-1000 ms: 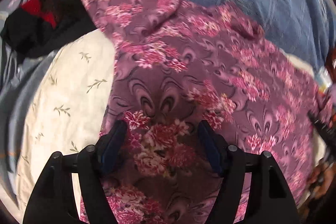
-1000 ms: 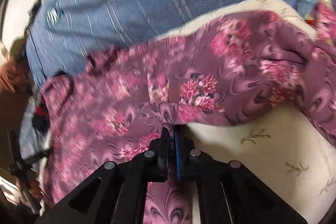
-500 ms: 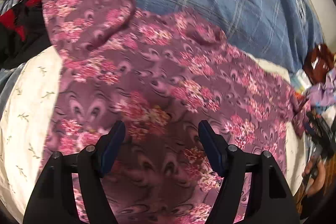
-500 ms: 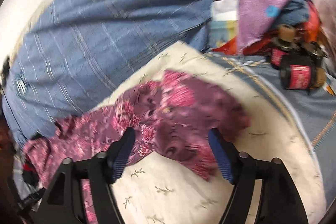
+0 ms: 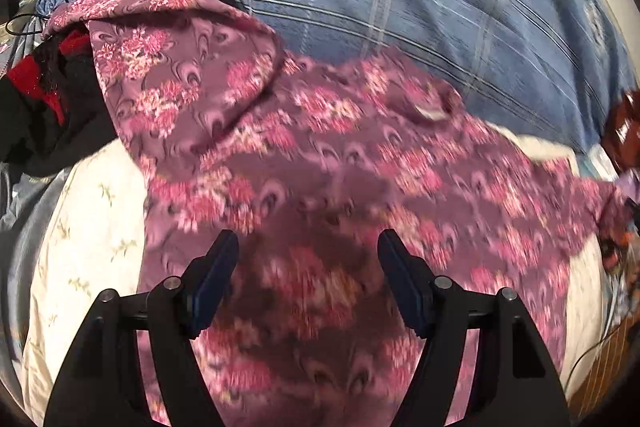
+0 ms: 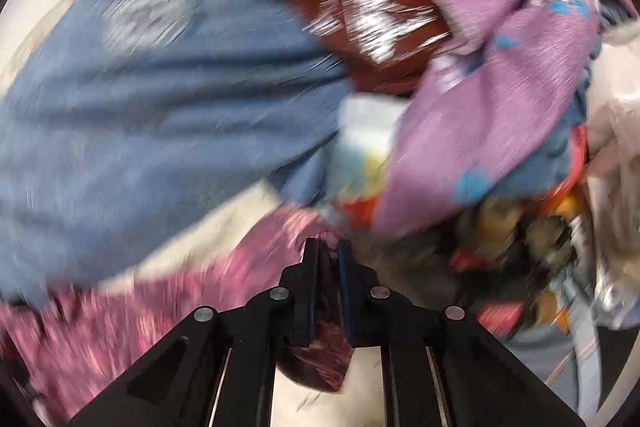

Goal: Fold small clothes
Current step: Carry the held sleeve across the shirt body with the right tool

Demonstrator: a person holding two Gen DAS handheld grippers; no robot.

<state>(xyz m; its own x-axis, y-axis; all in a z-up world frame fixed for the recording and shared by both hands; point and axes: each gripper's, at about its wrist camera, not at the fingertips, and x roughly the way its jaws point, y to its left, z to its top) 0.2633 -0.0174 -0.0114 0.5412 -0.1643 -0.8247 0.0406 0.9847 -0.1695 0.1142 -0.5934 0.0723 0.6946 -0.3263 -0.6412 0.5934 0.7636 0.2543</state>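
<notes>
Purple floral garment (image 5: pixel 320 155) lies spread on the cream pillow (image 5: pixel 92 235). Left claw (image 5: pixel 308 283) hovers released above it. Only the right view shows the right claw (image 6: pixel 327 259), jaws just closed, grasping the garment's edge beside a clothes pile (image 6: pixel 500 99).

A mauve cloth garment printed with pink flowers (image 5: pixel 340 155) lies spread and rumpled across a cream pillow, one edge lifted at its right end.

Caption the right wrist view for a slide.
Right gripper, just closed, pinches the floral garment's edge beside the cluttered clothes pile.
</notes>
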